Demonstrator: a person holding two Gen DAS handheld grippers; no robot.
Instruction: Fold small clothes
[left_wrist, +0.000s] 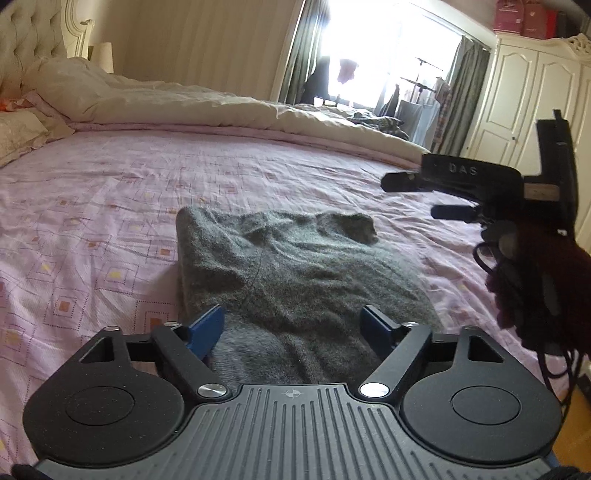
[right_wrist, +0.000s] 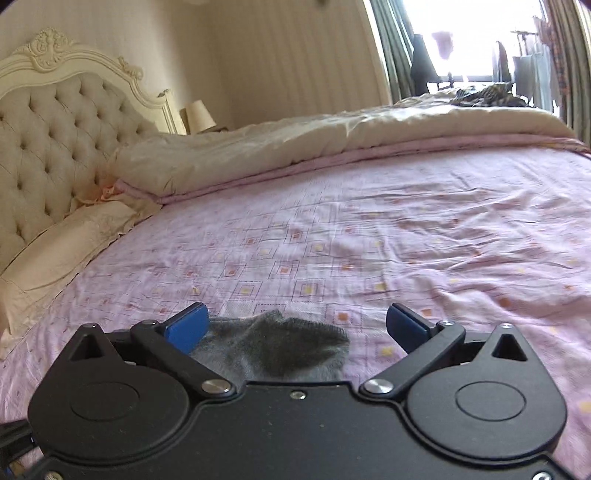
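Grey knit garment (left_wrist: 295, 273) lies flat, rumpled, on pink bedsheet (left_wrist: 110, 206). Left gripper (left_wrist: 291, 325) above garment's near edge, jaws wide, holding nothing. Right gripper (right_wrist: 295, 325) beside garment's far corner, jaws spread, empty; likely positioned for next fold.

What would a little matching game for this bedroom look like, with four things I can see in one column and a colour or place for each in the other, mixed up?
Things:
1. garment
2. bedsheet
3. headboard
4. gripper fingers

Descriptions:
A. blue, spread apart
B. grey and fuzzy, lying on the bed
C. pink with small squares
D. cream, tufted with buttons

Pairs: 1-B, 2-C, 3-D, 4-A

Both the left gripper and the right gripper have their fingers spread wide, holding nothing.
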